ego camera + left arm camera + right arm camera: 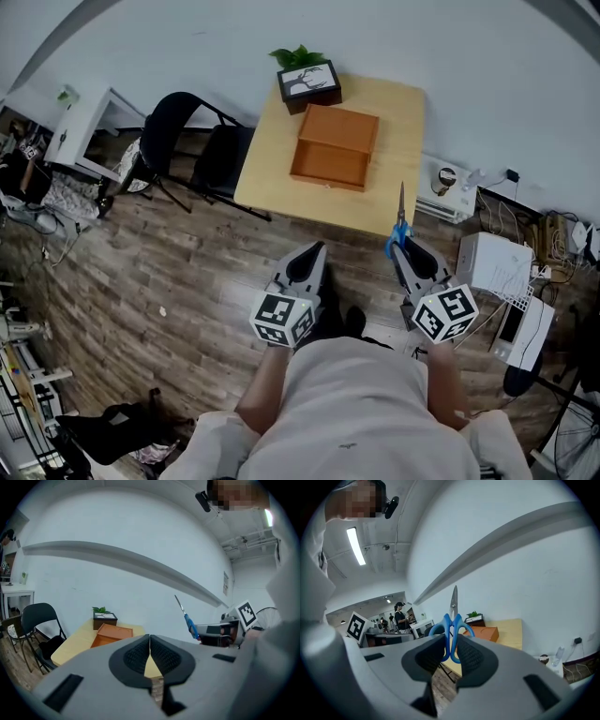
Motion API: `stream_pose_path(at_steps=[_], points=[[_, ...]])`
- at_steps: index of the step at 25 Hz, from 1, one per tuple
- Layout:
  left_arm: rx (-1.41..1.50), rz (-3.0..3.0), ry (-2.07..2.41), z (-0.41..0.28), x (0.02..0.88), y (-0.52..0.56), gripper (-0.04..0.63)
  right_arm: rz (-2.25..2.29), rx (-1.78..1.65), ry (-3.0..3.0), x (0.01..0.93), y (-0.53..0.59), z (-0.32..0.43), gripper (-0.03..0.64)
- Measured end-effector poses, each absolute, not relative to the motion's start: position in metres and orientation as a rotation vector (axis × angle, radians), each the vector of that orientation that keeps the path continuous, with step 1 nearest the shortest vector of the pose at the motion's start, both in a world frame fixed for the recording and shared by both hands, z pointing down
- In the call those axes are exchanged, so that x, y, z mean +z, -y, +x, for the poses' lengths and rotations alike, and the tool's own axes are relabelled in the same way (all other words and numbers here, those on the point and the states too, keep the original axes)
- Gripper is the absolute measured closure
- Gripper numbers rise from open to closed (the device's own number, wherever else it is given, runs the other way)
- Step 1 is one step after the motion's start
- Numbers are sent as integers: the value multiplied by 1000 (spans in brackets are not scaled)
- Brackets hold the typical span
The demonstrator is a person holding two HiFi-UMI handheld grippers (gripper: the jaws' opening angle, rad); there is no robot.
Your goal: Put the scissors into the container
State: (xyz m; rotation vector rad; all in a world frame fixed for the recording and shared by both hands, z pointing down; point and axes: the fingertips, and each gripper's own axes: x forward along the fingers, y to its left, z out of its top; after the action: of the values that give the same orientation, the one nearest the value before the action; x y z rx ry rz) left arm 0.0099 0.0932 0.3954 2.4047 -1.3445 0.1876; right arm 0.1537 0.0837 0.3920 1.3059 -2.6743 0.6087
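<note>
Right gripper [451,649] clenched on blue-handled scissors [451,629], blades pointing up, short of the table [403,131] edge, orange container [334,146] open on that table, left gripper [150,660] clenched, holding nothing

Pale wall [187,47], dark wood-plank floor [187,272], light wooden table [403,122], black folding chair [173,117] just beside it.

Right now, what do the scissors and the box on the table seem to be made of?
Scissors: handles probably plastic, bright blue and smooth; blade likely steel, grey with a sheen. Box: perhaps wood or board, even orange-brown and matte; no grain shows, so uncertain.
</note>
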Motion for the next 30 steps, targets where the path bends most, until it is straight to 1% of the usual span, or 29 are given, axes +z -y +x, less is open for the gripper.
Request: stream_pose_path(at_steps=[13,30], points=[[190,2439,1282,-18,397,-13,589,1349,622,2633,392,-12,122,538],[210,2496,1212,-60,400,50,589,1371,539,2572,394,47,78,538]])
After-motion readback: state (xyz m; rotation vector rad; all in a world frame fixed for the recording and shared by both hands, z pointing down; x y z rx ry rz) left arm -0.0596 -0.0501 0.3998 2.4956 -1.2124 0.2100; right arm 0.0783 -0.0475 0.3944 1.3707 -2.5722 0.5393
